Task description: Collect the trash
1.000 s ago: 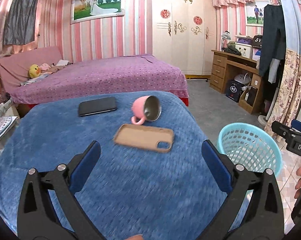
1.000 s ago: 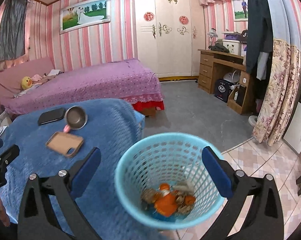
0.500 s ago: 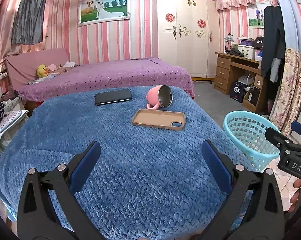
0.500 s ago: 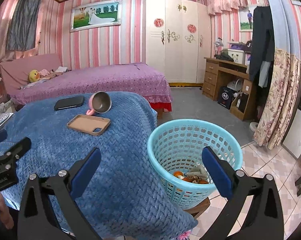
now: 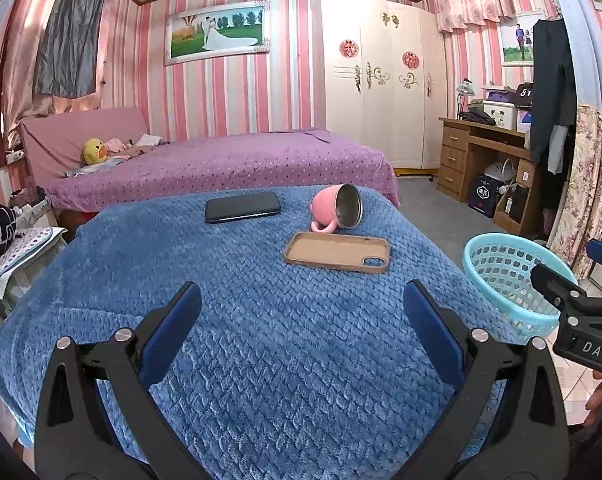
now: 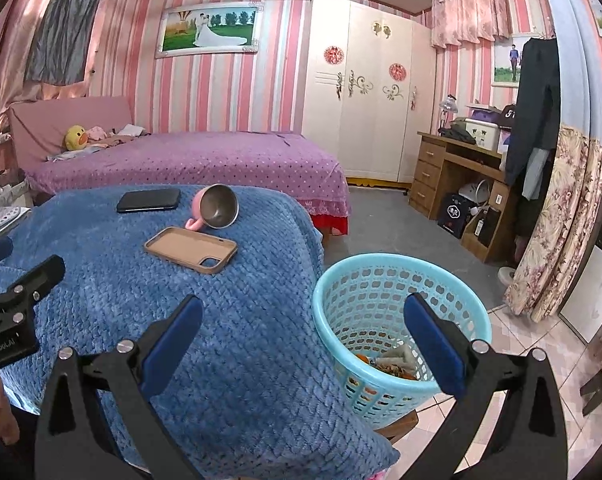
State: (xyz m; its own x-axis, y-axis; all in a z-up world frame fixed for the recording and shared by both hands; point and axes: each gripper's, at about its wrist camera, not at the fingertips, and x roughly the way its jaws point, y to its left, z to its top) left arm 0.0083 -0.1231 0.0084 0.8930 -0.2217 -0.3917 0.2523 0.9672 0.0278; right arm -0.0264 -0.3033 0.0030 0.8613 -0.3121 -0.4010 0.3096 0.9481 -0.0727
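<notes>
A light blue mesh basket (image 6: pixel 397 320) stands on a low stool beside the table's right edge, with orange and beige trash (image 6: pixel 385 364) in its bottom. It also shows in the left wrist view (image 5: pixel 509 280). My left gripper (image 5: pixel 301 336) is open and empty above the near part of the blue blanket (image 5: pixel 261 340). My right gripper (image 6: pixel 303 338) is open and empty, over the table's right edge and the basket's near rim. No loose trash shows on the blanket.
On the blanket lie a tipped pink mug (image 5: pixel 337 210), a tan phone case (image 5: pixel 337 254) and a black phone (image 5: pixel 243 207). A purple bed (image 5: pixel 221 164) stands behind, a wooden desk (image 6: pixel 457 172) at the right, and grey and tiled floor around the basket.
Both grippers have pulled back and up from the table and basket. The basket now sits lower and farther in the right wrist view. Both stay open and empty.
</notes>
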